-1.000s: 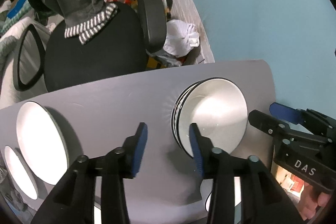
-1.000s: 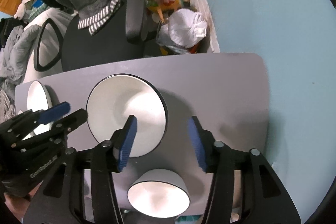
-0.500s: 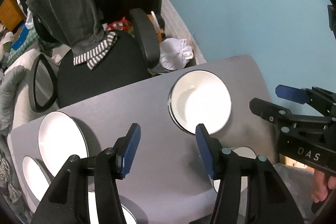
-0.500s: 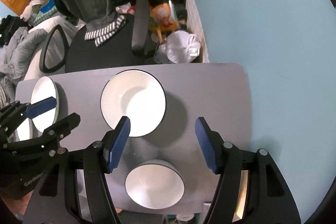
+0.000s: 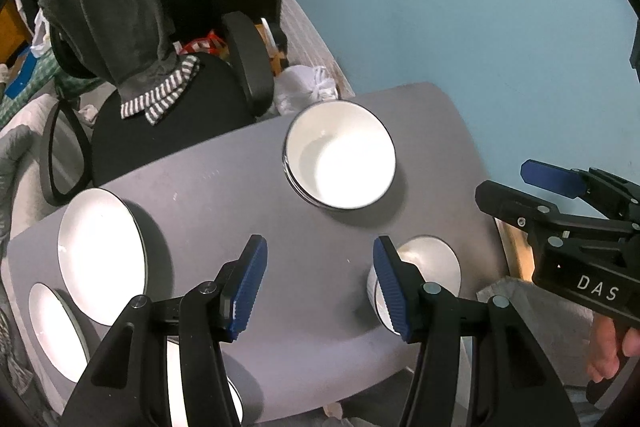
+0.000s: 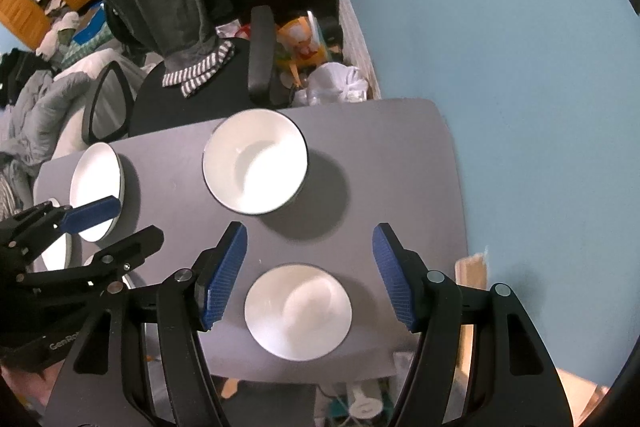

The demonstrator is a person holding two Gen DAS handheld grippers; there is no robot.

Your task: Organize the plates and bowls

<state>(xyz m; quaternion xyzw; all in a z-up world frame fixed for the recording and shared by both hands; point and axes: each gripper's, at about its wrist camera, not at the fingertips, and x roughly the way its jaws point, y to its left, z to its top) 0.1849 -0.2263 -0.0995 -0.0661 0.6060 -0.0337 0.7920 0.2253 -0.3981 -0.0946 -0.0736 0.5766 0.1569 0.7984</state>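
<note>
A stack of white black-rimmed bowls (image 5: pixel 340 155) stands at the far middle of the grey table (image 5: pixel 240 195); it also shows in the right wrist view (image 6: pixel 256 163). A smaller white bowl (image 6: pixel 298 311) sits near the front edge, under my right gripper (image 6: pixel 310 271), which is open and empty above it. The small bowl (image 5: pixel 430 263) shows partly behind a finger of my left gripper (image 5: pixel 318 279), which is open and empty high over the table. White plates (image 5: pixel 100 251) lie at the left (image 6: pixel 96 187).
A black office chair (image 5: pixel 168 99) draped with a grey garment stands behind the table. A blue wall (image 5: pixel 480 7) bounds the right. A white bag (image 6: pixel 336 83) and clutter lie on the floor beyond. The right gripper body (image 5: pixel 560 227) hangs at the table's right edge.
Both grippers have risen and drawn back from the table, so more of it shows. The bowl stack and the small bowl look smaller and farther. Both stay open.
</note>
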